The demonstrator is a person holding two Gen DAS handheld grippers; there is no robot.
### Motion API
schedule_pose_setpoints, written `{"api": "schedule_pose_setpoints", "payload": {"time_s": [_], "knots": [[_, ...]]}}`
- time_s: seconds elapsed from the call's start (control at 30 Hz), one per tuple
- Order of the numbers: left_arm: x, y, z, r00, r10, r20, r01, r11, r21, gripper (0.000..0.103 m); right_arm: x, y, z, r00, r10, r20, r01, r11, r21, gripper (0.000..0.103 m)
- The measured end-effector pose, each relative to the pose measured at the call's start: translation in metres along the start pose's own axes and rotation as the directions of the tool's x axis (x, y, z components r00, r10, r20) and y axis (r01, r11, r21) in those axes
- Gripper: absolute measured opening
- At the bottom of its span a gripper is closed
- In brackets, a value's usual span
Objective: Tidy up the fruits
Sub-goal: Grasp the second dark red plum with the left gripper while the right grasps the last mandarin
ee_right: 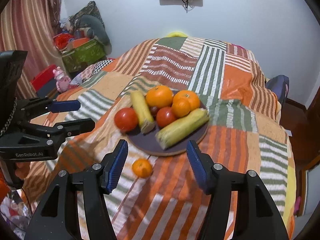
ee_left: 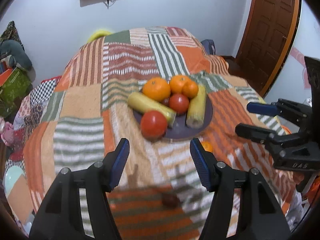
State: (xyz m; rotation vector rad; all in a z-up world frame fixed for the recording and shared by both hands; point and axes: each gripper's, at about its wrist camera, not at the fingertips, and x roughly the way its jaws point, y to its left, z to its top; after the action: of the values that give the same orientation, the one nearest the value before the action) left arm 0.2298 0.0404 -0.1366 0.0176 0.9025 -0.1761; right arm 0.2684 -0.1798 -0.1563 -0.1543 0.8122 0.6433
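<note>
Patchwork cloth [ee_right: 230, 140] is spread beneath a dark plate [ee_right: 148, 142] heaped with fruit. Both the left gripper [ee_left: 159, 163] and right gripper [ee_right: 157, 163] are held wide apart, empty. One small orange [ee_right: 142, 167] is left off the plate, just beside its rim. A roll off the crowded edge is judged possible for the red tomato [ee_right: 126, 119] if nudged. A dark, blurred object [ee_left: 170, 200] cannot be identified.

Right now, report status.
Both grippers, left and right, open, empty. Plate loaded; one orange loose on cloth. Nothing blocking it.
</note>
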Motion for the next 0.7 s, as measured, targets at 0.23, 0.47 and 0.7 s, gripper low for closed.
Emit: {"api": "schedule_pose_setpoints", "payload": {"time_s": [0.23,0.47,0.7], "knots": [[0.012,0.001,-0.041,0.993,-0.001,-0.12,-0.001,1.0,-0.016,0.063,0.004,0.009,-0.022,0.999,0.015,-0.052,-0.014,1.0,0.009,0.058],[0.027,-0.006,-0.069,0.984,-0.013,-0.177,0.01,1.0,-0.016,0.063,0.015,0.011,-0.042,0.994,0.033,-0.105,-0.029,0.999,0.043,0.058],[0.037,-0.008,-0.076,0.982,-0.023,-0.188,0.021,1.0,-0.015,0.047,0.025,0.007,-0.046,0.991,0.04,-0.13,-0.032,0.997,0.065,0.058]]}}
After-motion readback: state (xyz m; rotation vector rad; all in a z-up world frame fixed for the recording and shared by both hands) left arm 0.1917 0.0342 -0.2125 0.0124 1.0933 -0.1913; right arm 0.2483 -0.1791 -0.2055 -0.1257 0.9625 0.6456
